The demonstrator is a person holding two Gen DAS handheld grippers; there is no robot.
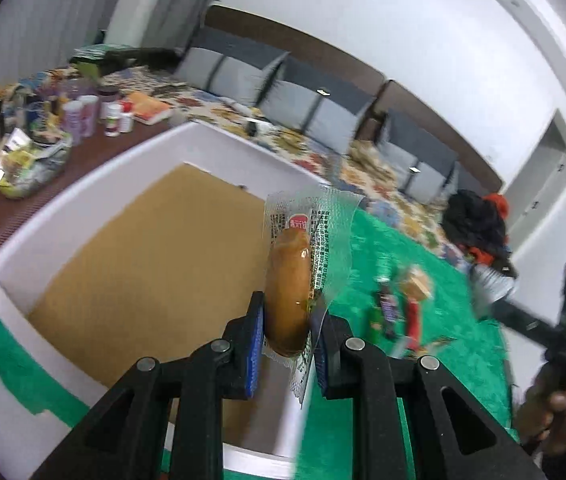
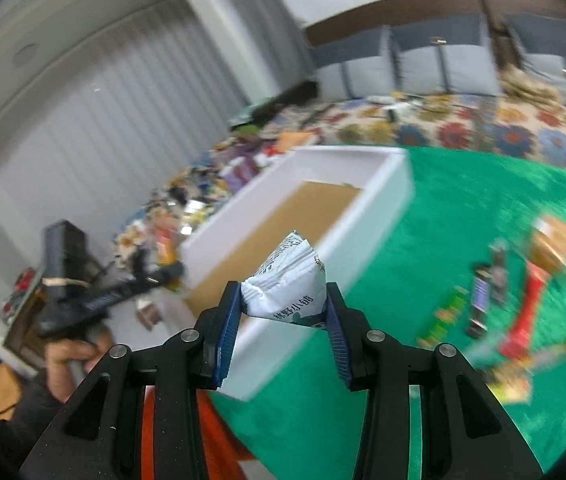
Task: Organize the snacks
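loose snacks (image 2: 523,292) on green mat (image 2: 423,240), white box (image 2: 387,196) beside

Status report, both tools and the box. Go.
Left tool shut on sausage pack. Right tool shut on white packet. White box empty, nothing blocking.

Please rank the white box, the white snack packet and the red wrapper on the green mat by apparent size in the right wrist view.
1. white box
2. white snack packet, though it is close to the camera in the right gripper, which inflates it
3. red wrapper, blurred and farther away
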